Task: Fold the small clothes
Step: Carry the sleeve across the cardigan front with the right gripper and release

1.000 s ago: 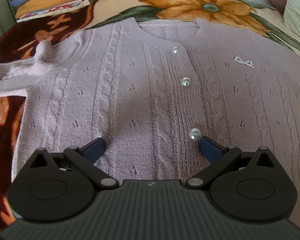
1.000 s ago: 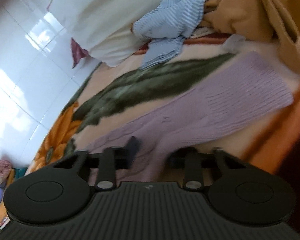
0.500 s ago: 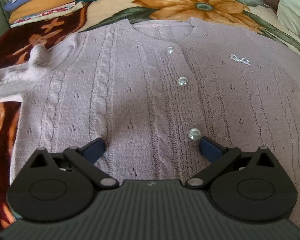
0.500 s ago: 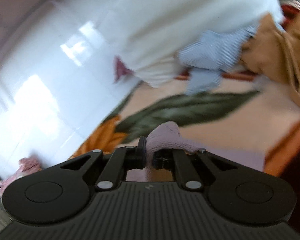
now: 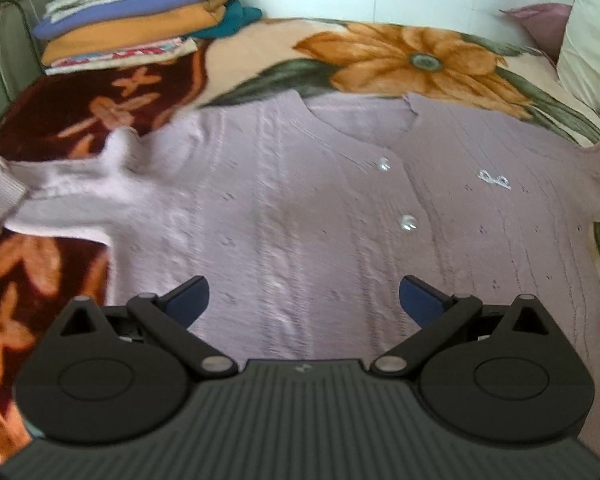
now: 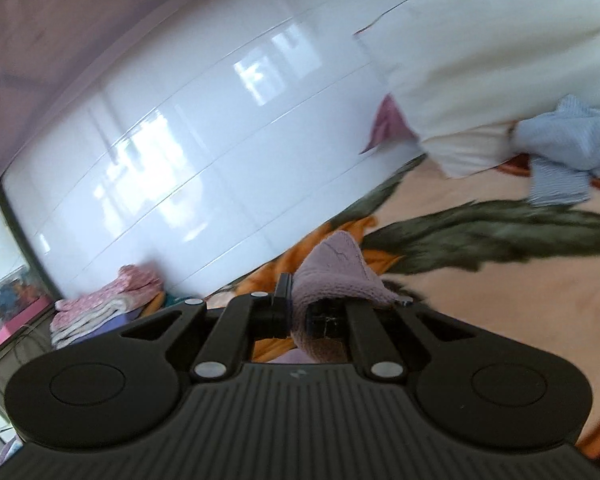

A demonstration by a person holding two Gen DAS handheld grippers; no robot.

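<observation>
We can read no brand, label or writing anywhere; the only mark is a small pale logo on each gripper's ribbed body, too small to make out. The one container we see is a clear plastic box (image 6: 4,292) at the far left of the right wrist view, its colourful contents too blurred to name, with a pink box (image 6: 18,320) below it.

The lilac cable-knit cardigan with pearly buttons (image 5: 300,216) lies front-up and spread flat on the floral fleece blanket (image 5: 400,56); one sleeve (image 5: 48,200) stretches out to its left. We hold the left gripper (image 5: 303,300) low over the cardigan's lower front, its blue-tipped jaws wide apart and gripping nothing.

The right gripper (image 6: 298,314) is raised and tilted, its jaws closed on a bunched fold of lilac knit (image 6: 334,272).

A stack of folded clothes (image 5: 132,20) sits at the blanket's far left corner, by the white tiled wall (image 6: 200,140). A cream pillow (image 6: 500,48) and a crumpled light-blue striped garment (image 6: 568,148) lie at the right.
</observation>
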